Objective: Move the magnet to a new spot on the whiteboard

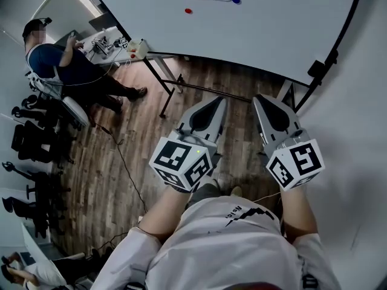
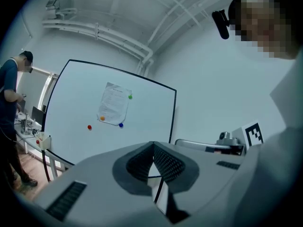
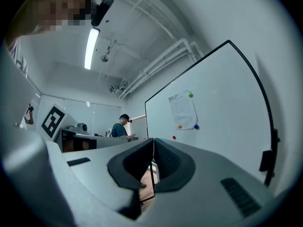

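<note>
**Both grippers closed and empty; magnet on the board**

Head view: your left gripper [image 1: 217, 103] and right gripper [image 1: 261, 100] hang side by side, well short of the large white whiteboard [image 1: 272, 29].

Left gripper view: the jaws are pressed together with nothing between them. The small round red magnet [image 2: 89, 127] sits on the board, left of the pinned paper sheet [image 2: 113, 109].

Right gripper view: the jaws are likewise closed and empty.

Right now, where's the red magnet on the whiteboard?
In the left gripper view the red magnet sits alone on the bare whiteboard, left of the paper sheet, nearest the orange magnet at the sheet's lower left corner.
</note>
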Motion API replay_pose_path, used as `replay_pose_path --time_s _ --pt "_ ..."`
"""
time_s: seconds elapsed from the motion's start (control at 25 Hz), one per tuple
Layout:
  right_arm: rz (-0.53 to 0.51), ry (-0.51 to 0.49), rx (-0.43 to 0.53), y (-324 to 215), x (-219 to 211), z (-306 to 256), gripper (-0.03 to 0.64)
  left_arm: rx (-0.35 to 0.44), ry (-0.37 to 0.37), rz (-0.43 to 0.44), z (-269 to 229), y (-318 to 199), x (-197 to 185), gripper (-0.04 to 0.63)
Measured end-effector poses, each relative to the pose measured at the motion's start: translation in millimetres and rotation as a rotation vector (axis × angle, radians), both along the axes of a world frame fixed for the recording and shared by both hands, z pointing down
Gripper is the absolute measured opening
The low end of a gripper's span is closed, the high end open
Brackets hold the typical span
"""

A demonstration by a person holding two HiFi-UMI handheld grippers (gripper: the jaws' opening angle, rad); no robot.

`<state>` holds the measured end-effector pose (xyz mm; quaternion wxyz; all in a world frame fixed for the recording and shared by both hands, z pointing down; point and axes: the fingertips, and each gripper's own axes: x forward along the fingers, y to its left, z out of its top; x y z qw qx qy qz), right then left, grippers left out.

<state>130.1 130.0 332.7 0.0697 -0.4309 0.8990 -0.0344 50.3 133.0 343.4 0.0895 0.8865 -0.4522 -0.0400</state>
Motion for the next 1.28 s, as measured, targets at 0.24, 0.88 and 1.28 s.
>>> replay_pose_path --time_s 0.24,0.88,1.28 --pt "0.004 0.008 -0.002 -12 -7 2 0.014 0.009 0.0 0.027 0 -14 3 0.011" --pt "0.116 0.079 0.055 -158 -51 -27 0.015 0.086 0.002 0.177 -25 -171 -23 0.011" --pt "0.241 0.095 0.051 -254 -73 -34 0.015 0.096 -0.021 0.271 -31 -273 -47 0.011"
